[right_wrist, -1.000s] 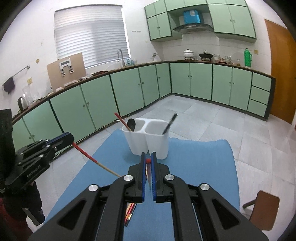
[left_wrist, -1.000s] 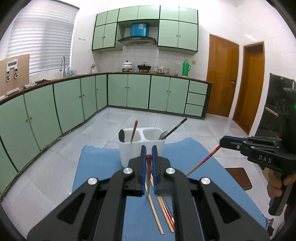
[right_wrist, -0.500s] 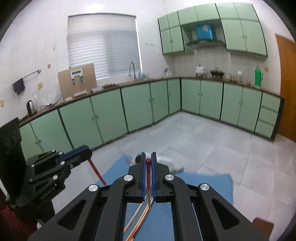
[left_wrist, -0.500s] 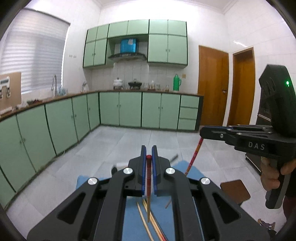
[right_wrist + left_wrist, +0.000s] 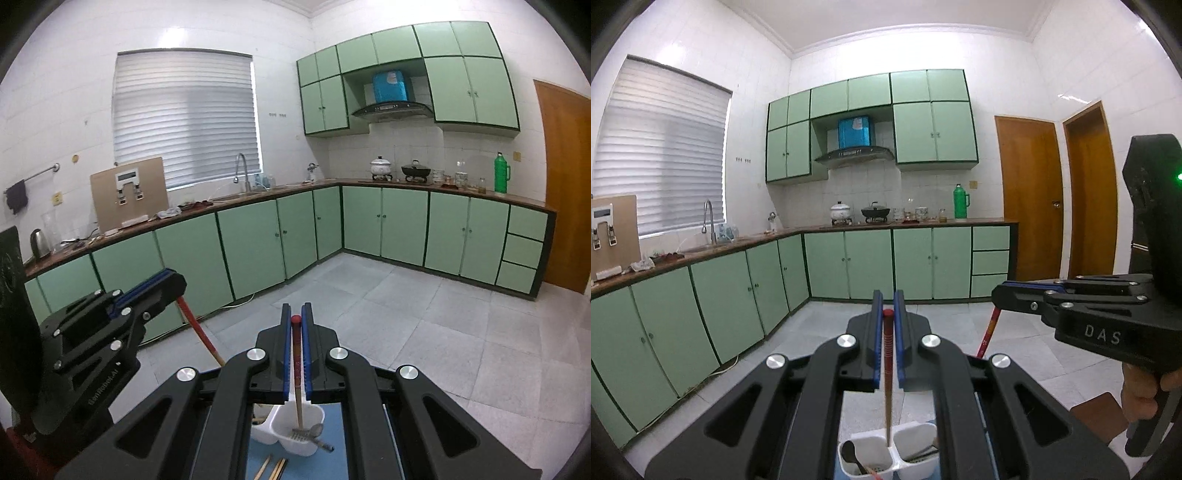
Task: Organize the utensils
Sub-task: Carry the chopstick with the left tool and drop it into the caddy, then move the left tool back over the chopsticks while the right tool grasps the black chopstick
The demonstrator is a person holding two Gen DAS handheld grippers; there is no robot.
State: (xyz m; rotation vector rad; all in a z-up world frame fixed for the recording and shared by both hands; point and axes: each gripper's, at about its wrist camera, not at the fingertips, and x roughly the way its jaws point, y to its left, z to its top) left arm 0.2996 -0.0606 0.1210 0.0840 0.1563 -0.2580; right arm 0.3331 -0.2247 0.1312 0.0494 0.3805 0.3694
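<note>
Left wrist view: a red-topped wooden chopstick (image 5: pixel 887 354) hangs pinched in the closed left claw (image 5: pixel 887 314) above the white two-compartment plastic holder (image 5: pixel 882 456). The right claw (image 5: pixel 295 317) likewise grips a second red-topped chopstick (image 5: pixel 296 373) over that holder on the blue-covered desk (image 5: pixel 332 465).

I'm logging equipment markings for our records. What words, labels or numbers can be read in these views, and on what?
"DAS": raised letters on the right gripper body, left wrist view.
"GenRobot.AI", faint and uncertain: on the left gripper body, right wrist view.
Label on the blue box above the range hood: too blurred to read.
</note>
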